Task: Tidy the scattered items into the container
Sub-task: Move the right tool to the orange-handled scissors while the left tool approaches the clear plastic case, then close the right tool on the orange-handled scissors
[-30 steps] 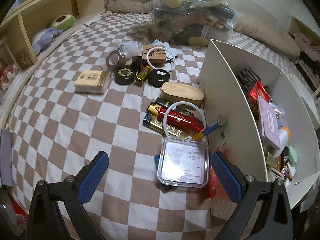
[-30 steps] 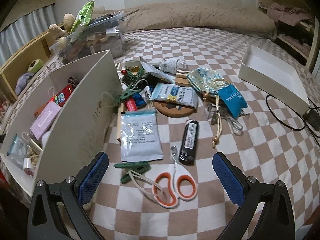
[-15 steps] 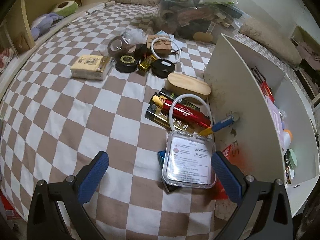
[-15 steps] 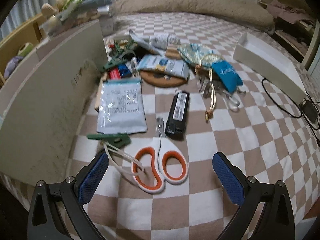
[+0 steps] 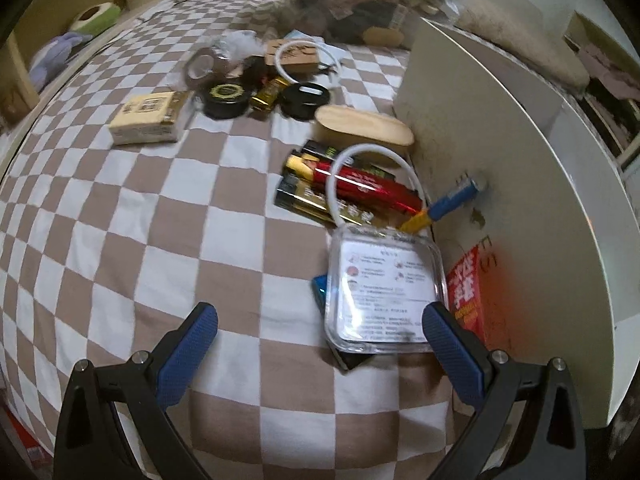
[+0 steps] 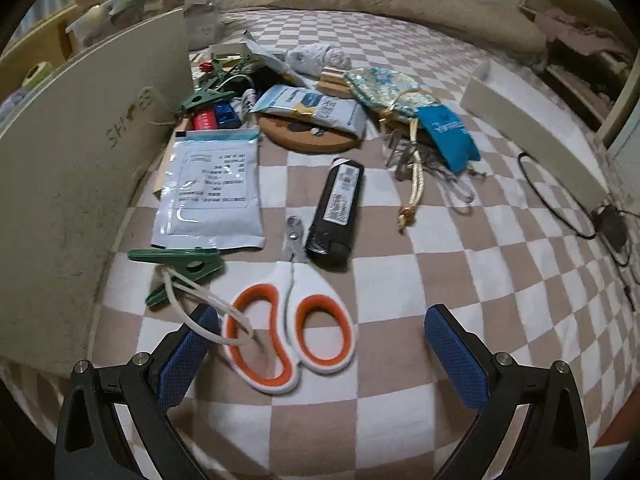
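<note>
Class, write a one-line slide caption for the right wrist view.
Open right gripper poised over orange-handled scissors among clutter on a checkered bedspread, beside the white container.

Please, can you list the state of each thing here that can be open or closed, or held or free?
left gripper: open, holding nothing
right gripper: open, holding nothing
scissors: blades closed, lying flat
clear plastic case: lid closed
green clothespin: closed, clipping nothing
drawstring pouch: neck drawn shut

The white container [image 5: 500,152] stands on the checkered bedding, its contents hidden behind its tall side. Orange-handled scissors [image 6: 294,320] lie flat beside it, as does a clear square case [image 5: 386,284], possibly resting on something dark.
</note>
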`<act>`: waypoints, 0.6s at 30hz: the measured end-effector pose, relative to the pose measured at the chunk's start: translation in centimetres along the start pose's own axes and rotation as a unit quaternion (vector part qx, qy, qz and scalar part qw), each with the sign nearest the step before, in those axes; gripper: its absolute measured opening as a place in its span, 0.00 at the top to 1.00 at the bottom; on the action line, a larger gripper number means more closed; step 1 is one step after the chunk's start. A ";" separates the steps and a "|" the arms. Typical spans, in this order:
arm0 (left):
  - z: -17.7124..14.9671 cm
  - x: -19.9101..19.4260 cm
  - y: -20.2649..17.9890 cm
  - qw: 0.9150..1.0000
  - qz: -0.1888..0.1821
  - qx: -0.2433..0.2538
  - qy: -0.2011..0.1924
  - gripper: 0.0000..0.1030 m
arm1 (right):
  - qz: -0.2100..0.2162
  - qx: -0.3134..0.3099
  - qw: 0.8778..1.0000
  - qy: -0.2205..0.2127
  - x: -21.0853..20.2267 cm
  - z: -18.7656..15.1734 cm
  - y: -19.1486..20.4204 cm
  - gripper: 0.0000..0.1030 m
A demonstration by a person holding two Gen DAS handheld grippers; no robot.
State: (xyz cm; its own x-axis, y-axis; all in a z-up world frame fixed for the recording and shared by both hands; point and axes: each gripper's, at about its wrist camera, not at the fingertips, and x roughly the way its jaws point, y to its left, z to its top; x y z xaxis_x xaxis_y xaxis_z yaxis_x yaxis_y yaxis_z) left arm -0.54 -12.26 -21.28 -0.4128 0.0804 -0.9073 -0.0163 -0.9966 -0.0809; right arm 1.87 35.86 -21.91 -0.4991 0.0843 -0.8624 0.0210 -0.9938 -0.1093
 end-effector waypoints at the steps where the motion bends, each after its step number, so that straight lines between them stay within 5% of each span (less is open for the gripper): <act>1: -0.1 0.1 -0.3 1.000 0.004 0.010 0.001 0.00 | -0.002 -0.004 1.000 -0.001 0.0 -0.1 0.2 0.06; 10: -0.3 0.0 -0.7 0.999 0.012 0.037 0.000 0.00 | 0.030 -0.015 0.999 -0.002 -0.2 -0.1 1.1 0.36; 18: 0.1 0.0 0.7 0.998 0.057 0.014 -0.021 0.00 | 0.036 -0.001 0.999 -0.002 -0.3 0.0 1.0 0.36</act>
State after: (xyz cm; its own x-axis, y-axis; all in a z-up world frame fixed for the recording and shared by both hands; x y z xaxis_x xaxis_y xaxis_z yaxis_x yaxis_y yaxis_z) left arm -0.64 -12.91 -21.34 -0.4511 -0.0337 -0.8919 0.0073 -0.9994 0.0341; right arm 2.03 34.81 -21.78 -0.4993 0.0122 -0.8664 0.0589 -0.9971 -0.0479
